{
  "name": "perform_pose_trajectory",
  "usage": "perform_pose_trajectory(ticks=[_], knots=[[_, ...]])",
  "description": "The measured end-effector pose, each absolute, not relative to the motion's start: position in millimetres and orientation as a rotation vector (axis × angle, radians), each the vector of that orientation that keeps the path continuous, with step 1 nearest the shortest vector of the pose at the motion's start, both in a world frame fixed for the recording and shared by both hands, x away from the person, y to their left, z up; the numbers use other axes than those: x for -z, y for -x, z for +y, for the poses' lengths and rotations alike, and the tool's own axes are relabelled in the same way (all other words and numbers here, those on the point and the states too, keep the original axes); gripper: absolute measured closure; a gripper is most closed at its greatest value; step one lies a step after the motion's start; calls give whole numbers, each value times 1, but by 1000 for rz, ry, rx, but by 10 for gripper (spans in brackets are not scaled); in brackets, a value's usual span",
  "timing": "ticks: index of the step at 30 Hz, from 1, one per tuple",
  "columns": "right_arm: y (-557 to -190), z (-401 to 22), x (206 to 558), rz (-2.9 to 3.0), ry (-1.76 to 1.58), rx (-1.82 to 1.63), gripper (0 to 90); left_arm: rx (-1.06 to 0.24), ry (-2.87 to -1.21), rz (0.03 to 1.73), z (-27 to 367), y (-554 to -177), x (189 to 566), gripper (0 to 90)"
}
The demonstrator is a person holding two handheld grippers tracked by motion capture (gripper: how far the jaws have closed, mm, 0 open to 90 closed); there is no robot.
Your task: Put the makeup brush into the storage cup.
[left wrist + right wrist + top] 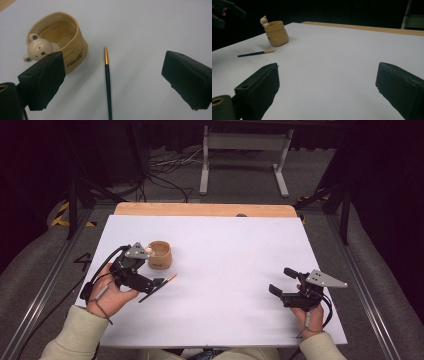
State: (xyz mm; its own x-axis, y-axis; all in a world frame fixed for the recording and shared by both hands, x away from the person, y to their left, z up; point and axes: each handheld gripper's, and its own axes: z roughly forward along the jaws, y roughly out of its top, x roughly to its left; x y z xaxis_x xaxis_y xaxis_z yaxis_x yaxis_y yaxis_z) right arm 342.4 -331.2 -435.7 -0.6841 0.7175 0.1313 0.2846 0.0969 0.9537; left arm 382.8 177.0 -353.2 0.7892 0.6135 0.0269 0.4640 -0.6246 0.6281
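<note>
The left gripper (150, 285) hangs over the thin dark pen with a gold tip (107, 80), jaws spread wide. The pen lies at four o'clock from the tan bear cup (160, 255). Next, I think: drop down and pinch it. The right gripper (282, 282) waits, jaws wide apart.

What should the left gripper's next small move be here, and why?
Probably straight down onto the pen, then close. The left gripper hangs open above it, the pen lying flat on the white table between its jaws, beside the bear pot. The right gripper is open, far off.
</note>
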Motion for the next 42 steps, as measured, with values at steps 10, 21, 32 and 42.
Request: perform_pose_trajectory(ticks=[10,21,32,42], knots=[[-341,-325,436,2044,-969,-1548,32,-252,-2485,818,167,-394,355,75],[-340,-326,436,2034,-983,-1570,11,-203,-2583,855,159,-403,357,118],[-339,-325,436,2043,-984,-1559,21,-152,-2641,851,151,-414,370,191],[-339,-324,436,2052,-980,-1553,35,-94,-2662,888,146,-423,389,322]])
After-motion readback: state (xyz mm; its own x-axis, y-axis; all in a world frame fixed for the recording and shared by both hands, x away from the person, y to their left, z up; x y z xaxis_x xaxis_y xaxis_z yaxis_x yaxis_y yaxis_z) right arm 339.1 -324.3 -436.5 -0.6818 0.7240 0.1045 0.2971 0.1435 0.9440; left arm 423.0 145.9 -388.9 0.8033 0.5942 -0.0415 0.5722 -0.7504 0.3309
